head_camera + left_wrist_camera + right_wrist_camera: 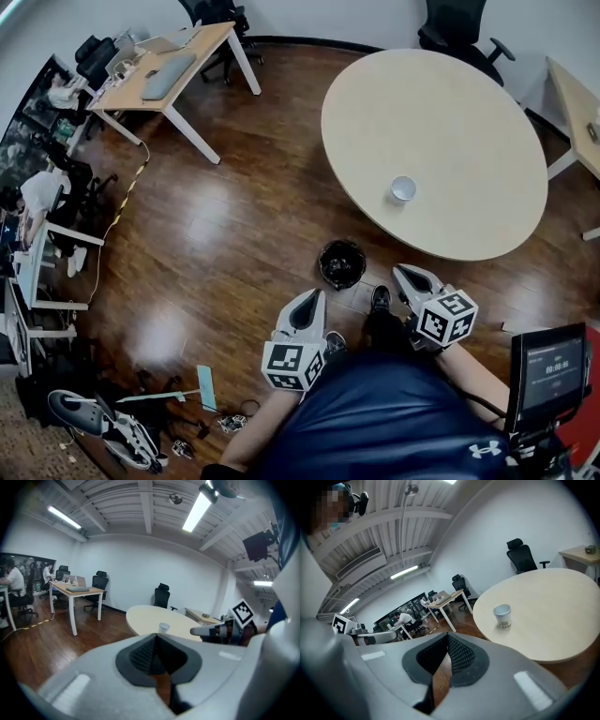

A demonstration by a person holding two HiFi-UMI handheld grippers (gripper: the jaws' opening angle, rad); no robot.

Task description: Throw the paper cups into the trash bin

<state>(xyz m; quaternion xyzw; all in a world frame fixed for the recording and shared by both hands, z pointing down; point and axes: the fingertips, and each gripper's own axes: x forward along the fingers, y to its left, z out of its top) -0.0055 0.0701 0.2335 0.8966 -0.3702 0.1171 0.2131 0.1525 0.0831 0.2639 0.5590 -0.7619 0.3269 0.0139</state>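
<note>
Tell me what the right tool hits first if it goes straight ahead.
Probably nothing near: the right tool aims left of the paper cup, skirting the round table toward the wooden floor; depth unclear, it may clip the rim.

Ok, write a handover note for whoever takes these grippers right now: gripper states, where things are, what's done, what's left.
Left gripper: shut, empty.
Right gripper: shut, empty.
Cup: upright on the round table, near its front edge, untouched.
Bin: on the floor beside the table, just ahead of both grippers.
Done: no grasp yet; bin's inside too dark to read.
Left: open a gripper, take the cup, drop it in the bin.
</note>
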